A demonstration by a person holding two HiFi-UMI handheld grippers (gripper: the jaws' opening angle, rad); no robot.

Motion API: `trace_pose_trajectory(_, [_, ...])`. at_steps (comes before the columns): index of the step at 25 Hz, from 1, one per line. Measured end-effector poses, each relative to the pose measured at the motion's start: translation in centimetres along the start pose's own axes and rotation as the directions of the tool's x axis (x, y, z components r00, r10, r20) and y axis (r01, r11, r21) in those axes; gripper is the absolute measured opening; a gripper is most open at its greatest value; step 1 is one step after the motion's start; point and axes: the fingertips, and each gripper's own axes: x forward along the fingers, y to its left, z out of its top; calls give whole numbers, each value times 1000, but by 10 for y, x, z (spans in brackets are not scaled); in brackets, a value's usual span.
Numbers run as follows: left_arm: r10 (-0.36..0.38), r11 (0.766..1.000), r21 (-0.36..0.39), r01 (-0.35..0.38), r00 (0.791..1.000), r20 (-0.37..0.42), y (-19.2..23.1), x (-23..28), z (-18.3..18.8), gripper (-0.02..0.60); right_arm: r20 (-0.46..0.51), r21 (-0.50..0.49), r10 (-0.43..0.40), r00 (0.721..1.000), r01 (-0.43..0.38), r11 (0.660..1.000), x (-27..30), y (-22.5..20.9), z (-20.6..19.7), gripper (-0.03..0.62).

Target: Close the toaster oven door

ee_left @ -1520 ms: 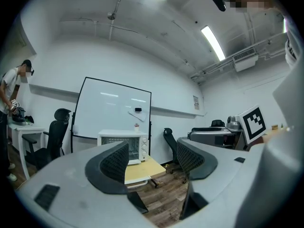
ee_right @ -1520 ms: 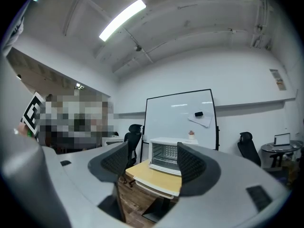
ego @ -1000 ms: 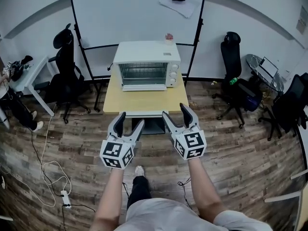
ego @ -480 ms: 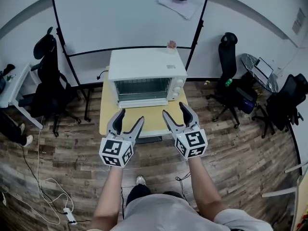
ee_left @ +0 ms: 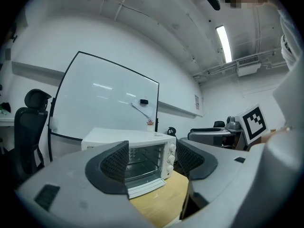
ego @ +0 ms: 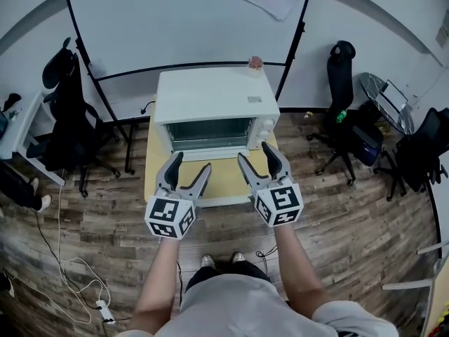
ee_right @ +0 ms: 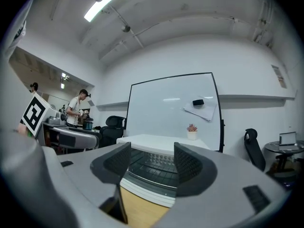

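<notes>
Head view is showing a white toaster oven (ego: pixel 214 100) sitting against the far edge of a yellow wooden table (ego: pixel 156 177) and taking up most of its width. Its door (ego: pixel 210 153) is lying open, folded down from the front toward the near edge, with the dark rack cavity showing behind it. The left gripper (ego: pixel 191 163) is hovering over the near edge toward the table's left corner. The right gripper (ego: pixel 255 153) is hovering toward the right corner, close to the oven's front. Both are pointing at the oven, and no contact with the door is showing.

Left gripper view is looking through jaws that are standing wide apart with nothing between the pads (ee_left: pixel 116 163). In the gap the oven is appearing with the folded-down door's pale panel jutting over the tabletop and three knobs (ee_left: pixel 168 158) running down its right side. Right gripper view is giving the same reading — jaws spread, empty, framing the wire rack (ee_right: pixel 152 167) and the lip of the open door.

Behind the table a whiteboard (ego: pixel 189 20) is standing on a black frame. A small potted plant (ego: pixel 255 63) is sitting by the oven's far right corner. Black office chairs (ego: pixel 63 111) are flanking the table on a wood-plank floor (ego: pixel 105 237).
</notes>
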Motion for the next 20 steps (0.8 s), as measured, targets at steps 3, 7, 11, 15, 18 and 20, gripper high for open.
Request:
trace_pose_trajectory(3, [27, 999, 22, -27, 1000, -8, -1, 7, 1, 295, 1, 11, 16, 1000, -16, 1000, 5, -6, -3, 266])
trace_pose_trajectory(7, [55, 998, 31, -54, 998, -29, 1, 14, -3, 295, -25, 25, 27, 999, -27, 999, 14, -14, -13, 266])
trace_pose_trajectory(11, [83, 997, 13, -82, 993, -82, 6, 14, -26, 294, -95, 29, 29, 995, -27, 999, 19, -14, -36, 266])
trace_pose_trajectory(15, [95, 995, -25, -101, 980, -173, 9, 9, -71, 295, -189, 53, 35, 981, -25, 998, 15, -8, -79, 266])
trace_pose_trajectory(18, [97, 992, -55, -115, 961, -259, 11, -2, -115, 293, -283, 81, 51, 958, -29, 996, 7, 3, -125, 266])
trace_pose_trajectory(20, [99, 989, -75, -128, 945, -311, 11, -9, -145, 293, -347, 99, 61, 936, -28, 995, 0, 9, -155, 266])
